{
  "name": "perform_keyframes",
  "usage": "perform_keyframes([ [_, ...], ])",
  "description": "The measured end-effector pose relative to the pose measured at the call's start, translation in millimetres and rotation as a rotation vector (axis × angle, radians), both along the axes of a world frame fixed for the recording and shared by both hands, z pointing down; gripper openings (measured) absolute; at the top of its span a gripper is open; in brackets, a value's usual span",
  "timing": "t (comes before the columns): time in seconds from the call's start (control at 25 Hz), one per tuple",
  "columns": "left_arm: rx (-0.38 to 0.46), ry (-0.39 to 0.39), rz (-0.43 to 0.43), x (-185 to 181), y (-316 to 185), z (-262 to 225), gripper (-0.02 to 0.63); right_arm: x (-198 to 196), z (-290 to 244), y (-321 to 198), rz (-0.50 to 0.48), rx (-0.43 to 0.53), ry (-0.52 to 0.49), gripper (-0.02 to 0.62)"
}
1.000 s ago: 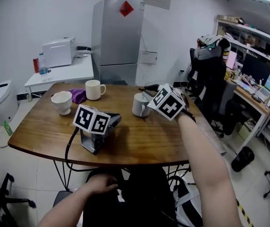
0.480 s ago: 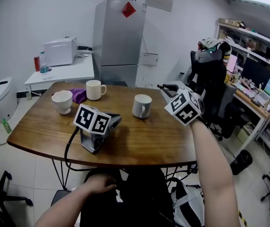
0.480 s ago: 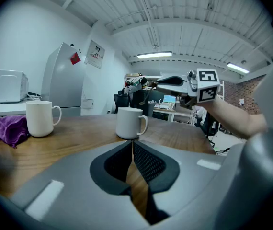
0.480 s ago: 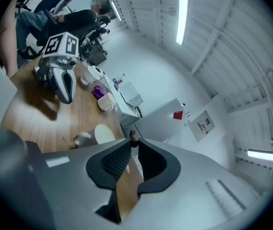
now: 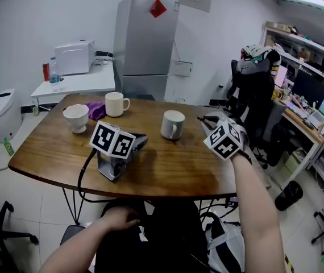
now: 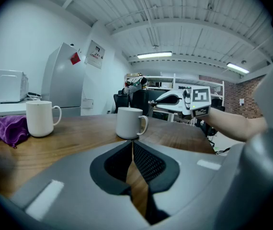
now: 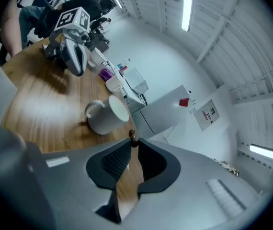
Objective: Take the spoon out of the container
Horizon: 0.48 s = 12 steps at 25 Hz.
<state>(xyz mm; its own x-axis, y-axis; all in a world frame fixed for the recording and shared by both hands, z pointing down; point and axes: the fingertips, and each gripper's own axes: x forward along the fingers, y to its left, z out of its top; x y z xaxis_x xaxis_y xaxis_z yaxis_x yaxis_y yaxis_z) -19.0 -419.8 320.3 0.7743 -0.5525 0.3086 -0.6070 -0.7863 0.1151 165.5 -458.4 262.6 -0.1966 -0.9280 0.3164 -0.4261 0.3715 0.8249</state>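
The right gripper (image 5: 203, 118) is clamped on the spoon (image 7: 132, 138), clear of the container (image 5: 172, 124) and near its right side, over the worktop (image 5: 150, 172); I'd hold the squeeze steady, lower gently, and let go only once the spoon rests on the wood; only a small brown end pokes out at the jaw tips, so its long axis I cannot tell; the left gripper (image 6: 130, 145) lies closed and empty on the worktop.

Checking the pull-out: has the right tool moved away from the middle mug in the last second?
Yes. The right tool has moved rightward, off the mug toward the right edge of the table, clamped on the spoon.
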Motion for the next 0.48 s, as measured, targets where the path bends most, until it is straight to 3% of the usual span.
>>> perform_keyframes([
  [0.48,0.001,-0.001,-0.001,0.0,0.8,-0.6,0.011,12.1,29.7,-0.4,0.028,-0.048,0.038,0.049],
])
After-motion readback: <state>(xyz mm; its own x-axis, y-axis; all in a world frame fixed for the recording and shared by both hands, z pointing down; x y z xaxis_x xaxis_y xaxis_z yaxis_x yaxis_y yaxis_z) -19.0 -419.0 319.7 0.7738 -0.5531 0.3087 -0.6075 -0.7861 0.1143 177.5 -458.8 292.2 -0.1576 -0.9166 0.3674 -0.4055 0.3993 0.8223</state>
